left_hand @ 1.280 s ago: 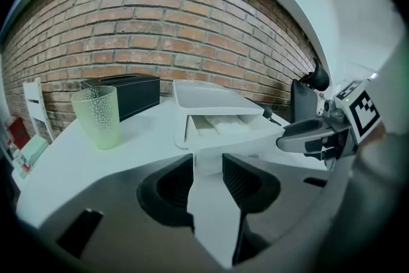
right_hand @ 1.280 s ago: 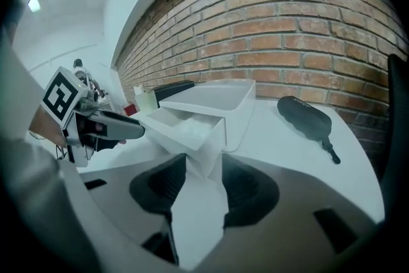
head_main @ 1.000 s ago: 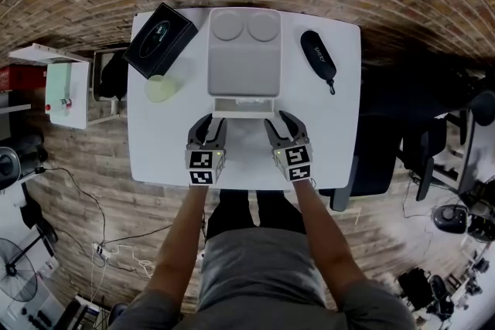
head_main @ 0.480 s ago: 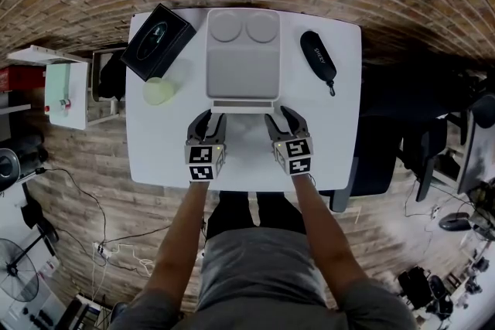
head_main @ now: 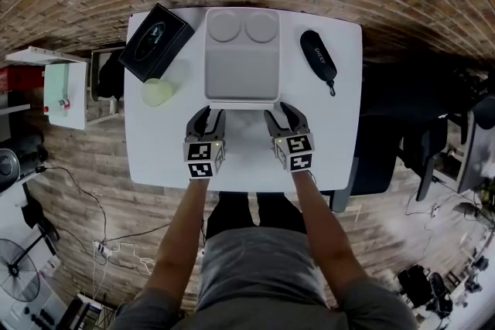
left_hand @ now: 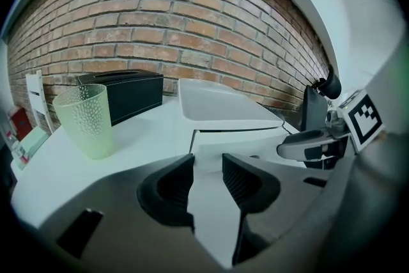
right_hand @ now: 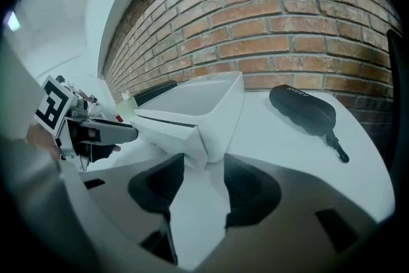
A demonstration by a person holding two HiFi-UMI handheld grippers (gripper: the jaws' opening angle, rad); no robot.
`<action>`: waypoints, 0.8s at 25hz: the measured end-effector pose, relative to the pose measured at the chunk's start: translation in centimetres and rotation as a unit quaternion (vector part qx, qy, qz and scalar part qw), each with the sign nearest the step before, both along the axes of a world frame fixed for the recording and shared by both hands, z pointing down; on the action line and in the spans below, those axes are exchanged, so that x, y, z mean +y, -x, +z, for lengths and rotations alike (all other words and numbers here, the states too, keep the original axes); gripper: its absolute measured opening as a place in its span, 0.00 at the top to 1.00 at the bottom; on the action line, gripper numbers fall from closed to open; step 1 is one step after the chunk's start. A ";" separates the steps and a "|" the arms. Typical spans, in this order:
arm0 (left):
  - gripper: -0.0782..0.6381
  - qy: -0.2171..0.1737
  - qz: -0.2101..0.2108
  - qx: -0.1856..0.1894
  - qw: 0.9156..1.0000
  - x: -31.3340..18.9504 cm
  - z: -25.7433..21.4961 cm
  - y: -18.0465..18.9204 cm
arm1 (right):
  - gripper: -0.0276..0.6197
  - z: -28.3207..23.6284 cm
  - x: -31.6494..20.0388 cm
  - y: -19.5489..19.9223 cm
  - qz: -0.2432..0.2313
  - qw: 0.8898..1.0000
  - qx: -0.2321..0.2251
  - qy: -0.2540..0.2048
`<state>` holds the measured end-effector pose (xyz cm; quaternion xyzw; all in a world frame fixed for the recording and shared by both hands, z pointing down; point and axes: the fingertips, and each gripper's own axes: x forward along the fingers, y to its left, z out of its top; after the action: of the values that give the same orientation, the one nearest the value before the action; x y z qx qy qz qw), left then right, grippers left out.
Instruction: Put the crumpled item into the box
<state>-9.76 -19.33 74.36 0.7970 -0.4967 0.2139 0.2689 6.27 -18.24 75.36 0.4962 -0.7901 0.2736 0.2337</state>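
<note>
A pale grey box (head_main: 241, 58) with two round dents in its closed lid lies at the back middle of the white table (head_main: 332, 135); a narrow flap sticks out of its near edge. My left gripper (head_main: 206, 120) stands at the flap's left end and my right gripper (head_main: 282, 118) at its right end. Both are open. In the left gripper view the jaws (left_hand: 208, 160) are empty, with the box (left_hand: 217, 105) just ahead. In the right gripper view the box's near corner (right_hand: 192, 131) sits at the jaw tips (right_hand: 204, 163). No crumpled item shows in any view.
A black box (head_main: 157, 41) lies at the back left with a pale green cup (head_main: 158, 92) in front of it. A black glasses case (head_main: 318, 58) lies right of the grey box. A brick wall runs behind the table; its near edge is just behind my grippers.
Both grippers have edged forward toward the grey box. The flap on its near edge shows shorter than before. Nothing else on the table has moved.
</note>
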 end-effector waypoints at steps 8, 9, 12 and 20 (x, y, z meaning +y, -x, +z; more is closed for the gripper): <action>0.69 0.008 -0.010 0.007 1.000 -0.3 0.1 0.0 | 0.64 0.4 -0.2 -0.1 0.004 1.000 -0.009 0.009; 0.69 0.009 -0.012 0.008 1.000 -0.4 0.1 0.0 | 0.64 0.5 -0.3 -0.1 0.005 1.000 -0.010 0.009; 0.69 0.011 -0.015 0.010 1.000 -0.7 0.1 0.0 | 0.64 0.4 -0.6 -0.1 0.004 1.000 -0.010 0.008; 0.69 0.013 -0.017 0.015 1.000 -0.9 0.2 0.1 | 0.64 0.5 -0.9 0.0 0.002 1.000 -0.012 0.011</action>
<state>-9.83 -20.24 74.53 0.7878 -0.5034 0.2038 0.2904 6.30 -19.13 75.91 0.4916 -0.7888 0.2891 0.2291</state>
